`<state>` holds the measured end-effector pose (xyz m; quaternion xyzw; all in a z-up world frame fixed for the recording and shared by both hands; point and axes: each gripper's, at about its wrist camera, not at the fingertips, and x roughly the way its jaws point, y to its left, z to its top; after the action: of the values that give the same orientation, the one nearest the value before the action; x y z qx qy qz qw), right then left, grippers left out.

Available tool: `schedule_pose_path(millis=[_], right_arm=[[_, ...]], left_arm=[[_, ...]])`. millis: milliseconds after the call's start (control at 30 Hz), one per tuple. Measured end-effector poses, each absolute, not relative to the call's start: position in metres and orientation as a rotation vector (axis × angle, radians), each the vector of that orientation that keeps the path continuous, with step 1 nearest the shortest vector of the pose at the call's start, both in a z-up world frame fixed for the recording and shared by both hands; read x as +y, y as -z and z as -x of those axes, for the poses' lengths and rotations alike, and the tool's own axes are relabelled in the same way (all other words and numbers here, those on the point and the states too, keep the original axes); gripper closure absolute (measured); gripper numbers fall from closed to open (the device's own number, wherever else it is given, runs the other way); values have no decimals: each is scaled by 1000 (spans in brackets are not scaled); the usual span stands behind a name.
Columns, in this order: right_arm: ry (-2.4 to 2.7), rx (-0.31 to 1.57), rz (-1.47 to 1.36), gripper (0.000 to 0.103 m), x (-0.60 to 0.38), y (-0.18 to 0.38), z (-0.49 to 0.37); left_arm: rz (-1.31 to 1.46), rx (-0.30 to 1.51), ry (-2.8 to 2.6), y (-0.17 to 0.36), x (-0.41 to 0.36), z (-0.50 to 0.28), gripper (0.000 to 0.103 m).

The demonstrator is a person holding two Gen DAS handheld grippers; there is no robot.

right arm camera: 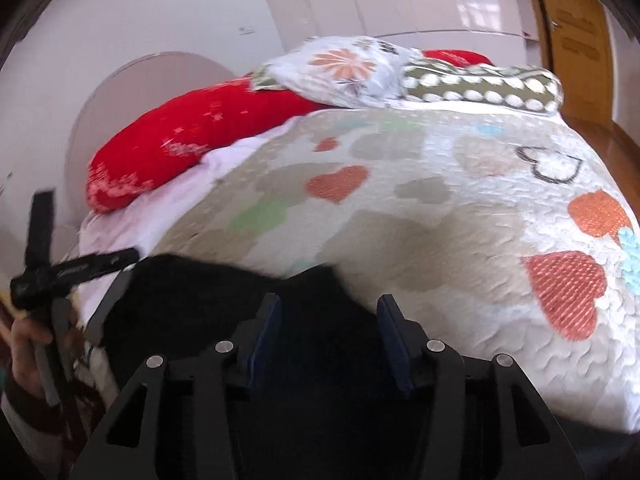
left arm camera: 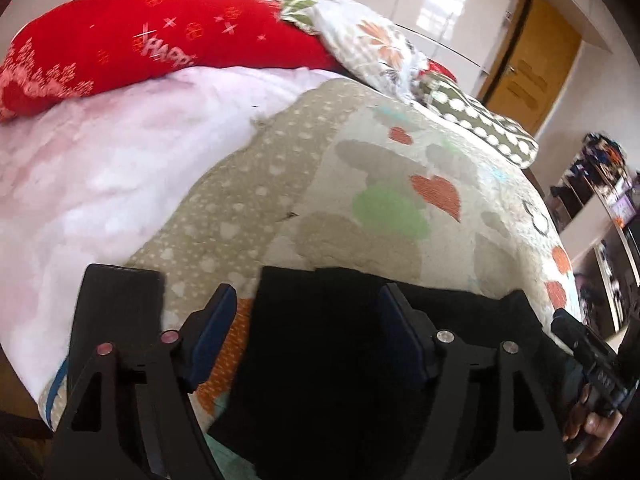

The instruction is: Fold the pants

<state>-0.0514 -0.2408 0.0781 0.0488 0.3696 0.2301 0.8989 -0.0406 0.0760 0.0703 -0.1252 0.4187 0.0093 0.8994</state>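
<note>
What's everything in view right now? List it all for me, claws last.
black fabric pants: one, black, near edge of the bed, under both claws
heart-patterned quilt: one, beige with orange and green hearts, covering the bed
pale pink sheet: one, beside the quilt
red printed pillow: one, head of bed
white floral pillow: one, resting on the red pillow
olive polka-dot pillow: one, beside the floral one
wooden door: one, brown, far wall
left claw: open, over the pants
right claw: open, over the pants
</note>
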Motion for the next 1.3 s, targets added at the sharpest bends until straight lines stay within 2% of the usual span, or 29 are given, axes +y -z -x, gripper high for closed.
schedule_pose_path(millis=[233, 300, 367, 733, 1067, 1300], right_arm=[[-511, 833, -56, 49, -203, -51, 49], [-499, 850, -44, 43, -199, -42, 41], [-492, 869, -36, 42, -196, -35, 35], [-516, 905, 66, 8, -170, -23, 22], [-468, 837, -11, 8, -206, -53, 58], [-388, 813, -89, 8, -262, -65, 98]], left_arm=[[174, 884, -22, -51, 49, 36, 29], [163, 883, -44, -44, 49, 34, 28], [161, 888, -54, -38, 50, 30, 24], [182, 920, -63, -20, 55, 22, 20], [169, 879, -47, -51, 49, 50, 20], [133, 838, 50, -73, 12, 68, 20]])
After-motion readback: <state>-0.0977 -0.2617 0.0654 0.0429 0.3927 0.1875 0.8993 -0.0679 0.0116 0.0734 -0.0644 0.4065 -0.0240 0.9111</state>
